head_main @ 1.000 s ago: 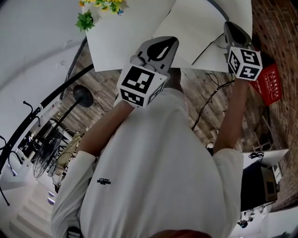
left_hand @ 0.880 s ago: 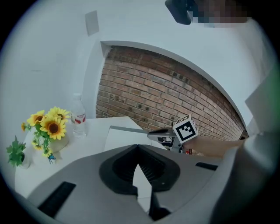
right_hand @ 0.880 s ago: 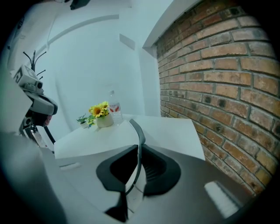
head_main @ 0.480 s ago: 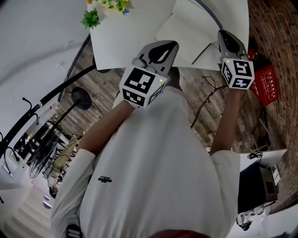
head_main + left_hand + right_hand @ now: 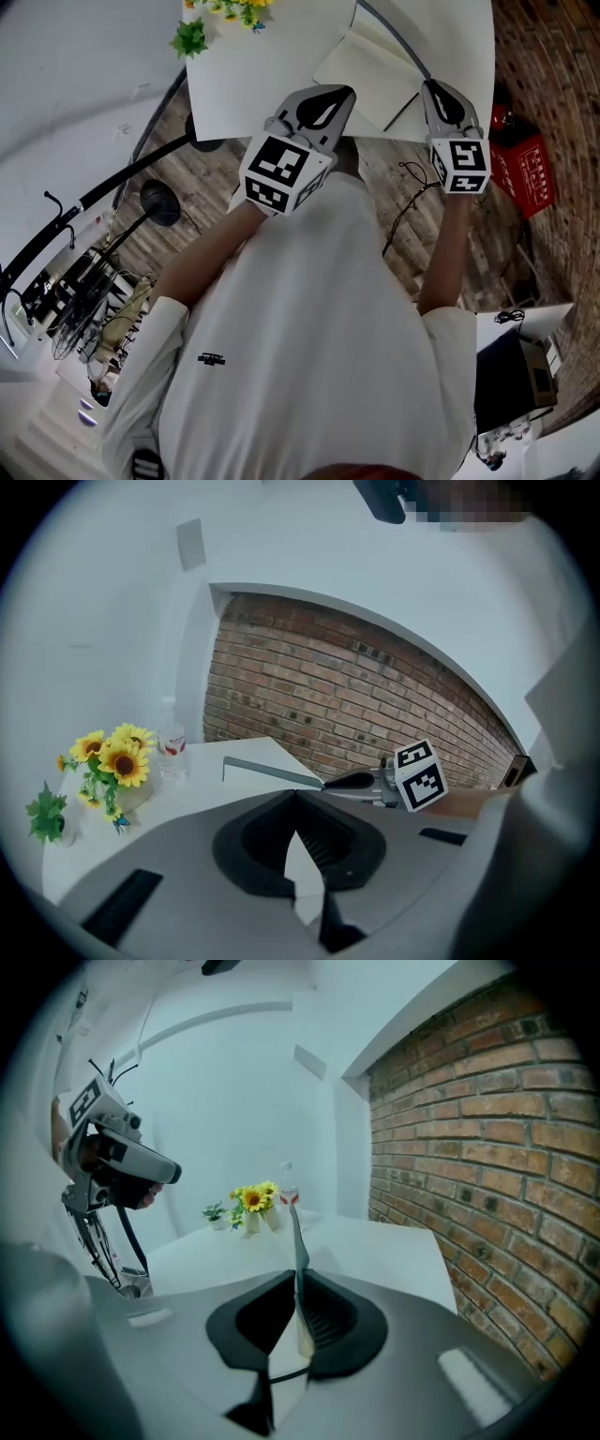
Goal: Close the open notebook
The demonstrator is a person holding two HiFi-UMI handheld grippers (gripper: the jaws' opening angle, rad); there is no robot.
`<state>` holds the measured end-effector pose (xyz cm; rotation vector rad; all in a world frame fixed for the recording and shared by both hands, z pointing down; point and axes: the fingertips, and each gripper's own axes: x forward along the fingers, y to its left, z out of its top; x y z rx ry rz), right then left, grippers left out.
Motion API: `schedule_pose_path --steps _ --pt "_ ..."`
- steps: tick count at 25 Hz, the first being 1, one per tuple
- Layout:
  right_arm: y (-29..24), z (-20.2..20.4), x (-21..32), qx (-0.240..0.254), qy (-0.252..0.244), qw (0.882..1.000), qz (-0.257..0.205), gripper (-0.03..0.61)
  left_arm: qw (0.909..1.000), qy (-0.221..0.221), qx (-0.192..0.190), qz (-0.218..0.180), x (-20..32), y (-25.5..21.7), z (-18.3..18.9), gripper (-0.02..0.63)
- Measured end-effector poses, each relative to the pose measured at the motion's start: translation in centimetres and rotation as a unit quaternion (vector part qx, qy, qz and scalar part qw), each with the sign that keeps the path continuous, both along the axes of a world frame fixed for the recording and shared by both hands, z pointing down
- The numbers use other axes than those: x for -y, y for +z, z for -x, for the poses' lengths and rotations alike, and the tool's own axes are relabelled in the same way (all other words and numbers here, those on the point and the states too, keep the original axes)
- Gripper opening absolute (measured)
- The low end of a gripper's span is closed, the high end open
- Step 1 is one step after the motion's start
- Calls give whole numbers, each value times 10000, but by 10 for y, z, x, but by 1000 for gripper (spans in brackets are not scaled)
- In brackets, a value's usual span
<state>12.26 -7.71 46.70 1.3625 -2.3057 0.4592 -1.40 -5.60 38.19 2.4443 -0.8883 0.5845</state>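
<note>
While the right gripper [image 5: 298, 1277] is clenching the thin edge of the raised cover [image 5: 297, 1227], that cover is standing almost upright off the white table [image 5: 244, 84] and pointing toward twelve o'clock in the right gripper view. In the head view the notebook [image 5: 366, 75] is lying open on the table at about one o'clock from the person's white shirt [image 5: 309, 356], with a cream page facing up and the lifted cover showing as a dark curved line above it.

The left gripper [image 5: 296, 797] is hanging by the table's near edge at roughly twelve o'clock from the shirt, apart from the notebook. Its jaws are resting together with nothing between them.

In the left gripper view the right gripper is showing at two o'clock, with the grey cover stretching from its tips toward ten o'clock. Sunflowers [image 5: 112, 757], a small green plant [image 5: 47, 815] and what seems to be a water bottle [image 5: 172, 750] are standing at nine o'clock. A red box [image 5: 525, 169] is sitting on the floor at three o'clock in the head view.
</note>
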Motion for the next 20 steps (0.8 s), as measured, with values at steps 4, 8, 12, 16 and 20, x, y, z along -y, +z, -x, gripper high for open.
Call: schedule_pose_path --steps 4,8,12,16,20 --pt "3 9 -10 -45 -221 9997 93 41 9999 -91 -35 98 0 2 7 9" --pt "7 16 -21 10 -375 9991 174 43 9995 -252 -61 166 2 4 9 9" --pt "11 23 -33 -8 -535 9982 259 44 9994 -259 -73 200 0 4 9 9" --pt "17 30 -41 36 -638 9973 355 48 9993 -264 -54 270 -4 10 10 9" --pt "21 41 -51 4 -875 9949 506 49 9990 -271 -63 355 -8 13 11 9"
